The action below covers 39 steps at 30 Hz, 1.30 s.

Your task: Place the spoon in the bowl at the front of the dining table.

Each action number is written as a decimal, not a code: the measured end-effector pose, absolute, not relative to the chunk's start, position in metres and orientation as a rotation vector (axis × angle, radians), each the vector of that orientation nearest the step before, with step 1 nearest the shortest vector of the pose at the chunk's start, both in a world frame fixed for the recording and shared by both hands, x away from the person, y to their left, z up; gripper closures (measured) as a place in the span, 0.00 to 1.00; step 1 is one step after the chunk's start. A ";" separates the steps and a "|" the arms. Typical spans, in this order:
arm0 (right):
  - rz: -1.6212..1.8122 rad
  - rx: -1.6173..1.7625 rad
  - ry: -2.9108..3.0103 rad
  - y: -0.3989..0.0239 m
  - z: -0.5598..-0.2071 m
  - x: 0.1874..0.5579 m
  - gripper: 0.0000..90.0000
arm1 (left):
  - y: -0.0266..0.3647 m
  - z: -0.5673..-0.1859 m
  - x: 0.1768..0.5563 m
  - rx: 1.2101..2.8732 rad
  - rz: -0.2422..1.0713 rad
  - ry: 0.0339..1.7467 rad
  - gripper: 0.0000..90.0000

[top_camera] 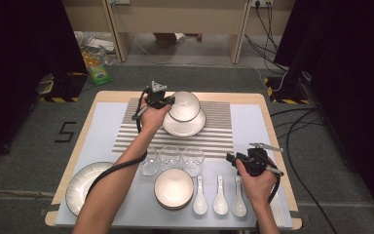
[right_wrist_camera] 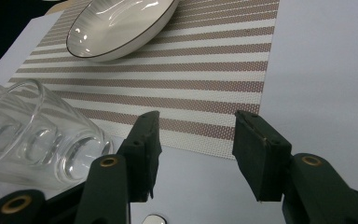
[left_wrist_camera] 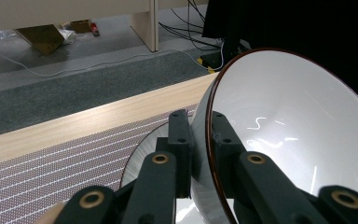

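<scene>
1. Two tools are in my hands at a pale surface (top_camera: 253, 126) with a wooden edge.
2. My left tool (top_camera: 171, 102) sits at the far middle of the surface, over a brown-and-white striped woven placemat (top_camera: 126, 134).
3. Its black jaws are pinched nearly together on the rim of a white glazed ceramic bowl with a dark brown edge (top_camera: 185, 105); in the left gripper view, one jaw lies inside the wall and one outside.
4. I see the bowl (left_wrist_camera: 289, 126) tilted steeply, its open side turned toward the jaws.
5. Under it on the placemat lies a white ribbed plate with a dark rim (top_camera: 191, 126); whether bowl and plate touch I cannot tell.
6. My right tool (top_camera: 229, 158) is at the near right, its jaws (right_wrist_camera: 193, 154) standing wide apart with nothing between them, above bare surface at the placemat's edge.
7. Three clear drinking glasses (top_camera: 171, 158) stand in a row near the middle, just left of that tool.
8. Nearer to me are a second white bowl (top_camera: 174, 187), three white ceramic spoons (top_camera: 219, 197) side by side, and a large ribbed white plate (top_camera: 80, 187) at the near left.
</scene>
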State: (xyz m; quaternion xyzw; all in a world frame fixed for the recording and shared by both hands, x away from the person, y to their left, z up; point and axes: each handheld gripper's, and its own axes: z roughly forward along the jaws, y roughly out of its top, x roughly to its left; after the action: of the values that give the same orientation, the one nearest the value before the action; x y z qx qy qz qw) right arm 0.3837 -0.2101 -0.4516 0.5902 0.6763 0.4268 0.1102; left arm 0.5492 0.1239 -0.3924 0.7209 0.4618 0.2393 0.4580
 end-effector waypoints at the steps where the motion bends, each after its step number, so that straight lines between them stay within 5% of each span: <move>1: 1.255 1.734 1.988 -0.210 -0.452 0.384 0.57 | 0.124 -0.392 0.550 1.777 0.589 1.138 0.90; 39: 1.258 1.741 1.984 -0.211 -0.452 0.384 0.57 | 0.118 -0.404 0.567 1.802 0.577 1.187 0.90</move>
State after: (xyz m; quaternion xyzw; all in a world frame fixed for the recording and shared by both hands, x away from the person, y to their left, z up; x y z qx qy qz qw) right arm 0.3839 -0.2113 -0.4515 0.5920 0.6745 0.4276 0.1085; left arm 0.5666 0.1177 -0.4035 0.7251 0.4777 0.2323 0.4383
